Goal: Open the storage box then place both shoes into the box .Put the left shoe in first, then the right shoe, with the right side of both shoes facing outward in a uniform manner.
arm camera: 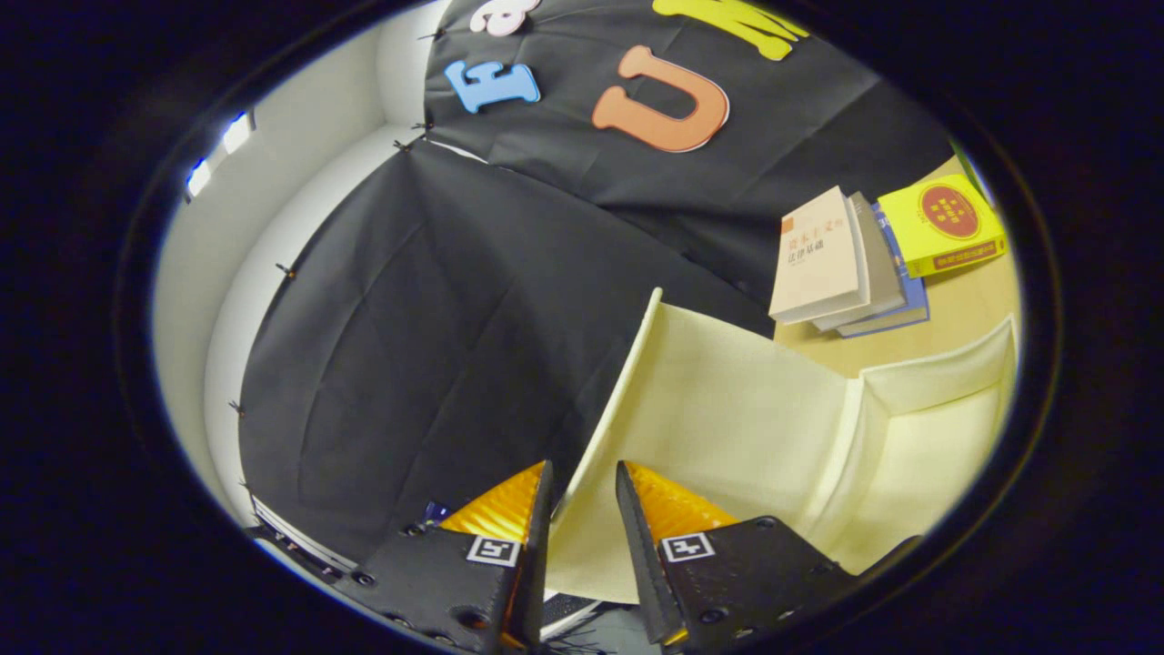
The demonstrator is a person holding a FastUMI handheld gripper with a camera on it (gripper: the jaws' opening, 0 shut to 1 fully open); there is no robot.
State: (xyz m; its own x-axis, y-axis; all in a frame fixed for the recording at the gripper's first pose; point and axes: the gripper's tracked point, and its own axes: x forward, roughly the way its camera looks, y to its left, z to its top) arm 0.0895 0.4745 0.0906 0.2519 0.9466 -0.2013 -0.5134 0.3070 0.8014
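The cream storage box [941, 437] lies just beyond my fingers, off to one side, with its inside showing. Its lid [727, 409] is swung up and stands tilted like a wall, with its free edge running down between my fingers. My gripper [582, 478] is shut on that edge, one finger on each face of the lid. The box rests on a wooden table [964, 309].
A stack of books [846, 264] and a yellow book [946, 223] lie on the table past the box, close to the black cloth wall [436, 318]. White booth walls [273, 182] rise beyond the cloth on the other side.
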